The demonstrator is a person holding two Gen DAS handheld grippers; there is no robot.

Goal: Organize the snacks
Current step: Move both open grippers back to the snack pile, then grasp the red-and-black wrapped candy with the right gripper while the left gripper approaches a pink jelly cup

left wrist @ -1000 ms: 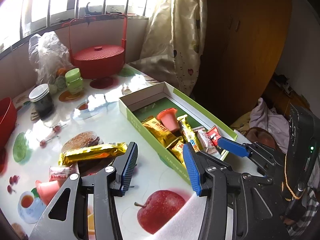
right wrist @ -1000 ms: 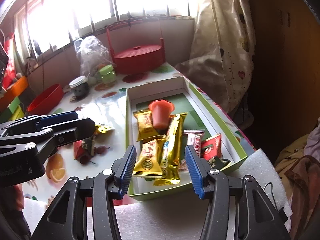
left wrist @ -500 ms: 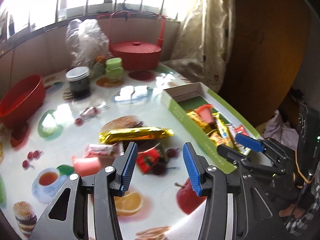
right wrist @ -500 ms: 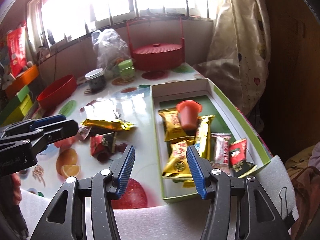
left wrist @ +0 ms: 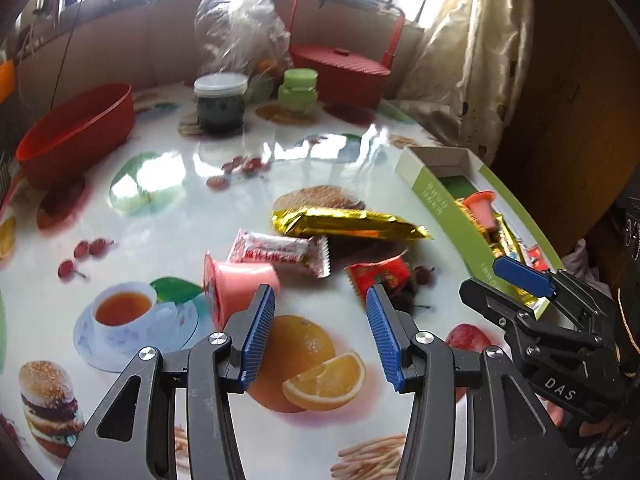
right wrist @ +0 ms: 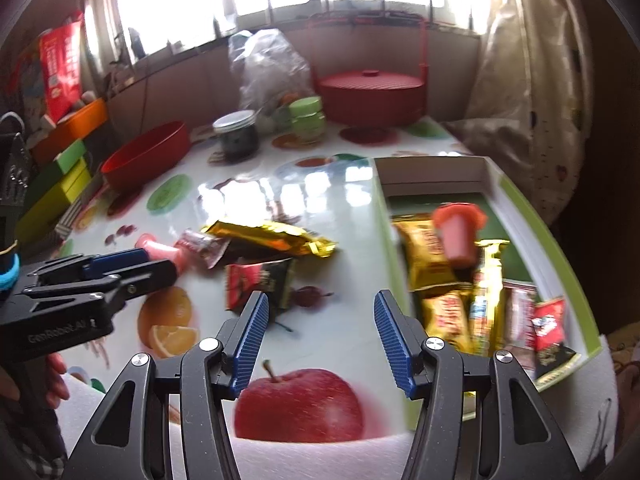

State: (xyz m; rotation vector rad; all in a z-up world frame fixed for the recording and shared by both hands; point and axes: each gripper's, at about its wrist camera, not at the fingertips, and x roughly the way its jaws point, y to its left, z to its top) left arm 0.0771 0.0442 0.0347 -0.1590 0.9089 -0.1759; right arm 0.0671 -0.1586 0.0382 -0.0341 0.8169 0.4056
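Note:
Loose snacks lie on the fruit-print table: a pink jelly cup point(left wrist: 236, 284) on its side, a white-and-red wrapper point(left wrist: 280, 250), a long gold bar point(left wrist: 348, 224) and a red packet point(left wrist: 380, 276). My left gripper point(left wrist: 320, 296) hovers open just in front of them, with the cup by its left finger and the red packet by its right; nothing is between the pads. My right gripper point(right wrist: 320, 304) is open and empty over the table, between the red packet point(right wrist: 256, 280) and the green box point(right wrist: 516, 200). The box holds gold packets point(right wrist: 428, 252), a pink cup point(right wrist: 460, 236) and other wrapped snacks.
At the back stand a red bowl point(left wrist: 76, 132), a dark jar point(left wrist: 220, 104), a green jar point(left wrist: 298, 90), a clear plastic bag point(left wrist: 240, 28) and a red lidded basket point(left wrist: 340, 72). White foam point(right wrist: 320, 456) lines the table's front edge. A curtain hangs at the right.
Both grippers have swung left, away from the box and toward the loose snacks. The left one has also come lower and closer to the pink cup and red packet.

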